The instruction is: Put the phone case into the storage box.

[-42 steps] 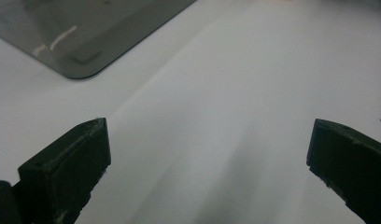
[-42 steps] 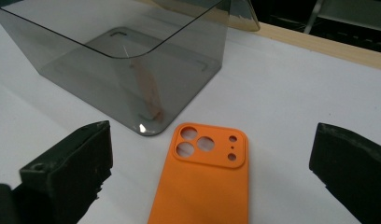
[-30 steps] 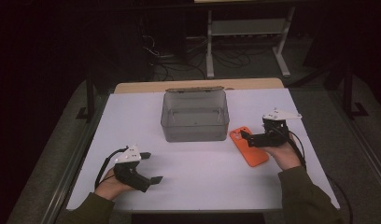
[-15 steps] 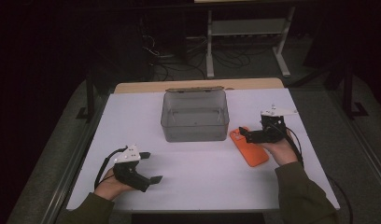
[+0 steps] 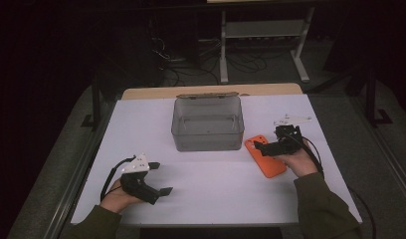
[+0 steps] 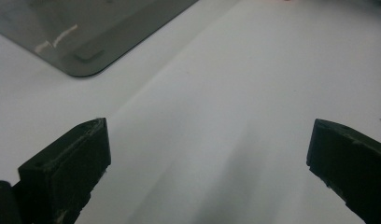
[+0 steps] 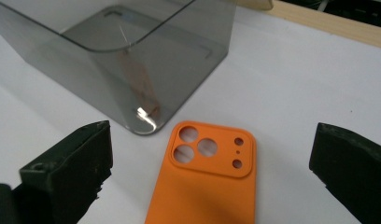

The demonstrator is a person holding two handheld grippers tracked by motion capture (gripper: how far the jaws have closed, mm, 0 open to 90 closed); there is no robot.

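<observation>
The right hand-held gripper is hovering over the orange case, its jaws spread wide with nothing between them. In the right gripper view the case is lying flat on the white tabletop, camera cut-outs facing up, centred between the two jaws. That looks like a line-up for a grab across its width. The case is sitting just beside the near right corner of the grey bin, close but apart from it, which is probably where it is meant to go; the bin is standing open and looks empty, so a short lift and drop would do.

The left hand-held gripper is resting low near the front left of the tabletop, well apart from the case, jaws also wide and holding nothing. It is likely waiting out of the way, pointing roughly toward the bin.
</observation>
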